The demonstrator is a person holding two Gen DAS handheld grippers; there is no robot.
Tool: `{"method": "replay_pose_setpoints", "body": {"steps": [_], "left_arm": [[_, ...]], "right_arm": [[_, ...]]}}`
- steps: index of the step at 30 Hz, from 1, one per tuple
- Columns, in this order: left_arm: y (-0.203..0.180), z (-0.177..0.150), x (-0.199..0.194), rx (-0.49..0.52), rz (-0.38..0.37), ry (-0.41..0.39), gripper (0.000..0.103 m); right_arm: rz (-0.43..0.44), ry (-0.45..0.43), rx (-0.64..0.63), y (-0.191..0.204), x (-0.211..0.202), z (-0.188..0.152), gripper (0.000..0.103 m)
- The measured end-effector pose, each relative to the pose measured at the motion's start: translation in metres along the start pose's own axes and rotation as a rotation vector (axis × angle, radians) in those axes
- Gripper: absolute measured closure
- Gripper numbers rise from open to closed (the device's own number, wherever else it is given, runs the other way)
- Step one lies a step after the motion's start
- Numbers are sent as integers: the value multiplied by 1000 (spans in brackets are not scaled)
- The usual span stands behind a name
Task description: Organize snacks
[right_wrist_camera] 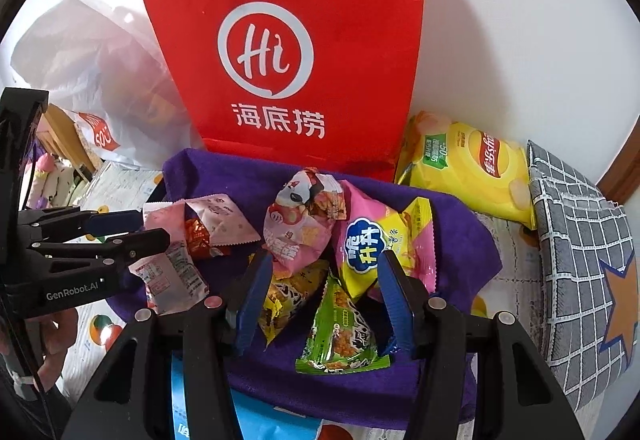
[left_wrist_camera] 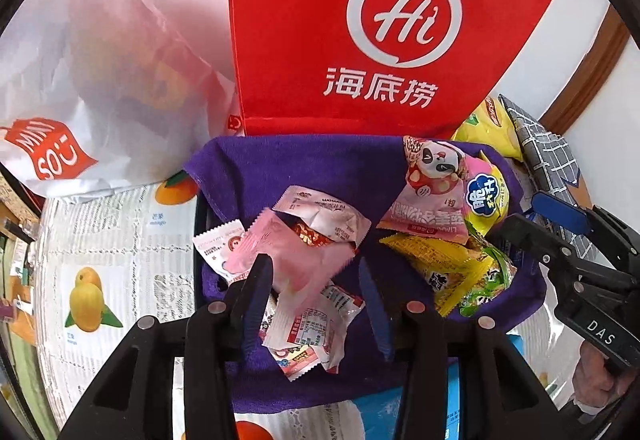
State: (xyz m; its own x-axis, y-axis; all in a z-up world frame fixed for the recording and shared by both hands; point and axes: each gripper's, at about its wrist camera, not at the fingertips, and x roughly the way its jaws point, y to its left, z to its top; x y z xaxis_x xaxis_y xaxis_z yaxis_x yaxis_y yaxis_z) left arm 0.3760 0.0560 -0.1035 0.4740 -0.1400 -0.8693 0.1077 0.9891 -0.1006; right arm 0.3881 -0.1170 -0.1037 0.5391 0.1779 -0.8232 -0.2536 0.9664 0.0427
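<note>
Several snack packets lie on a purple towel (left_wrist_camera: 248, 164) (right_wrist_camera: 460, 240). My left gripper (left_wrist_camera: 316, 268) is open over a pink packet (left_wrist_camera: 292, 260), with white-pink sachets (left_wrist_camera: 316, 324) below it. My right gripper (right_wrist_camera: 324, 268) is open above a green packet (right_wrist_camera: 344, 336) and a yellow packet (right_wrist_camera: 280, 300). A pink panda packet (right_wrist_camera: 300, 220) (left_wrist_camera: 432, 176) and a pink-yellow packet (right_wrist_camera: 380, 244) lie just beyond. The right gripper shows at the right of the left wrist view (left_wrist_camera: 532, 216); the left gripper shows at the left of the right wrist view (right_wrist_camera: 132, 228).
A red Haidilao paper bag (left_wrist_camera: 360, 40) (right_wrist_camera: 288, 60) stands behind the towel. A white Miniso plastic bag (left_wrist_camera: 80, 80) (right_wrist_camera: 100, 80) lies to its left. A yellow chips bag (right_wrist_camera: 472, 164) and a grey checked cushion (right_wrist_camera: 580, 260) are on the right. The tablecloth (left_wrist_camera: 120, 240) has fruit prints.
</note>
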Motion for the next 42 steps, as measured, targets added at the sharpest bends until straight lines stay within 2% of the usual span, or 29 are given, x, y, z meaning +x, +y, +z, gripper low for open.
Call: {"method": "replay_pose_setpoints", "body": {"steps": [8, 14, 19, 22, 30, 36, 39, 42], "left_arm": [[0, -1, -23, 1, -36, -47, 60], [-6, -2, -45, 26, -51, -93, 56], [-12, -7, -62, 59, -67, -105, 56], [-9, -11, -77, 37, -80, -134, 54], [-21, -37, -101, 61, -91, -138, 52], [-30, -58, -117, 70, -53, -158, 50], [-29, -68, -120, 60, -30, -143, 50], [-31, -82, -122, 78, 29, -131, 50]], "right_arm": [[-21, -40, -15, 9, -18, 0, 48], [-39, -109, 35, 7, -46, -4, 47], [-62, -93, 72, 6, -62, -17, 47], [-80, -96, 68, 9, -75, -27, 47], [-91, -98, 88, 15, -104, -57, 46], [-78, -99, 102, 18, -123, -79, 45], [-88, -113, 114, 19, -131, -86, 41], [-86, -120, 131, 21, -139, -95, 41]]}}
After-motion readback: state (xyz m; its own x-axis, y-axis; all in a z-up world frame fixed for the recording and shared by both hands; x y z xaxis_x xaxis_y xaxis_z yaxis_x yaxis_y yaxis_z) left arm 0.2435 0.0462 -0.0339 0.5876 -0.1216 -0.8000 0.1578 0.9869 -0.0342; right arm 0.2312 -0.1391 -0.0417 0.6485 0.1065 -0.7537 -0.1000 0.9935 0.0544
